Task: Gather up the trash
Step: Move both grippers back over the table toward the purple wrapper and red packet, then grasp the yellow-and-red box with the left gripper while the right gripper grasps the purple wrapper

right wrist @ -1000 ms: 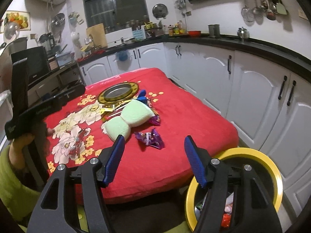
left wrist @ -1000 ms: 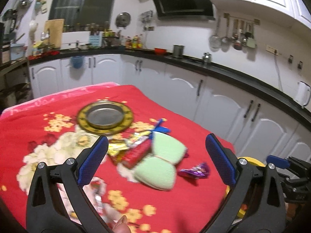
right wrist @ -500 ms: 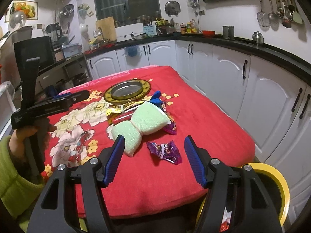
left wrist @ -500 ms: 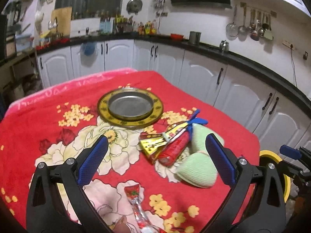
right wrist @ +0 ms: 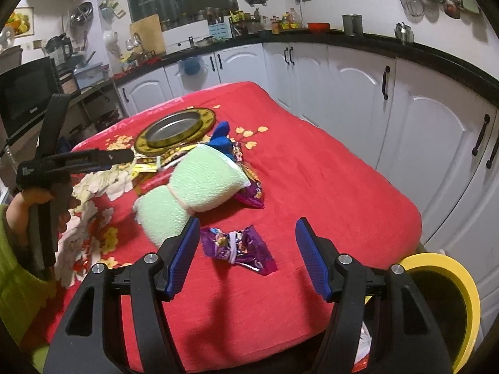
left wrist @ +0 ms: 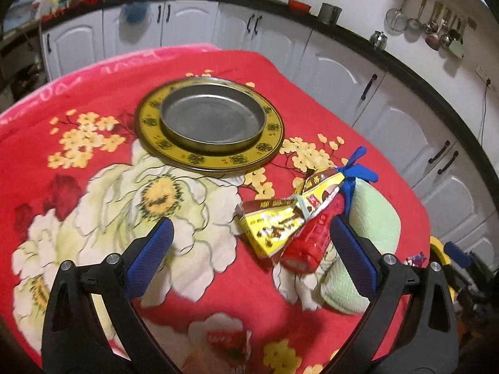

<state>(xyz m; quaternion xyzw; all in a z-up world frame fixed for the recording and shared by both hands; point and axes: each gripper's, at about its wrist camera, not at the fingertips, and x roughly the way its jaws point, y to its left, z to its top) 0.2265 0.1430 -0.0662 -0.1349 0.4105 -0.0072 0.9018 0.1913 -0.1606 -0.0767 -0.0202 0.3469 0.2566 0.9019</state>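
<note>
The right tool (right wrist: 248,251) hangs with its jaws apart and nothing between the pads, just above the purple wrapper (right wrist: 238,247) that lies flat on the red cloth (right wrist: 327,187) of the desk. The left tool (left wrist: 249,258) is also released and empty; before it lie the yellow packet (left wrist: 274,224) and the red wrapper (left wrist: 307,243), which touch each other and lean on the green cloth (left wrist: 371,215).

The purple wrapper is thin and shiny, so the pads may close on the red cloth together with it and lift a fold, or the wrapper may slip out. On the left side, the two wrappers overlap; a grip on one could drag the other, or catch the green cloth, which is probably not trash. A small red candy wrapper (left wrist: 226,339) lies near the bottom edge under the left tool, but it is blurred there. The yellow bin (right wrist: 449,283) stands beside the desk corner, below its edge; a light wrapper released too early could fall outside its rim.
</note>
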